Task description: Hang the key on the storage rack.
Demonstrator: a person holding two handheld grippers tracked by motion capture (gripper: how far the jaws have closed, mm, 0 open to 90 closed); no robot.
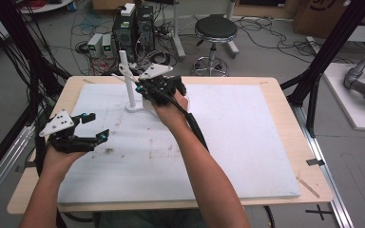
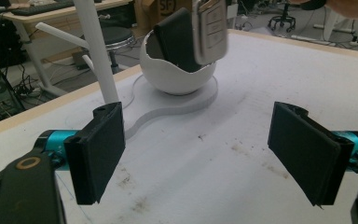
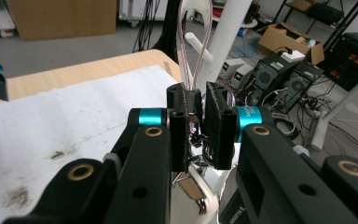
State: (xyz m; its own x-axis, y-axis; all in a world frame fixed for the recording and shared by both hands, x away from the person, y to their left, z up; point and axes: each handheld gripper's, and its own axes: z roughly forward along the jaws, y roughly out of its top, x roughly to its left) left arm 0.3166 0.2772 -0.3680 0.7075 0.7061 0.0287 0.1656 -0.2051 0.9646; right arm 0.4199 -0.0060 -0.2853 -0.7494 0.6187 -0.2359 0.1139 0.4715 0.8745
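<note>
On the white foam mat (image 1: 228,156) covering the table, the left gripper (image 1: 95,126) hovers with its jaws spread wide and nothing between them, well to the left of the white stand (image 1: 129,80) and nearer the person. In the left gripper view, that stand's base carries a white bowl (image 2: 175,74) just right of its upright post, and in the bowl rest a black pouch (image 2: 175,39) and a silver car key fob (image 2: 209,30), the fob leaning against the pouch and rising above the rim; marks on the fob's buttons are too small to read. At the stand itself, the right gripper (image 3: 199,126) has its jaws pressed nearly together, pinching the foot of a thin pale cord loop (image 3: 195,42) that rises right beside the post; what hangs beneath the jaws is hard to make out. Beyond the stand, on the floor, stand computer towers (image 1: 134,29), with a black stool (image 1: 215,29) to their right.
</note>
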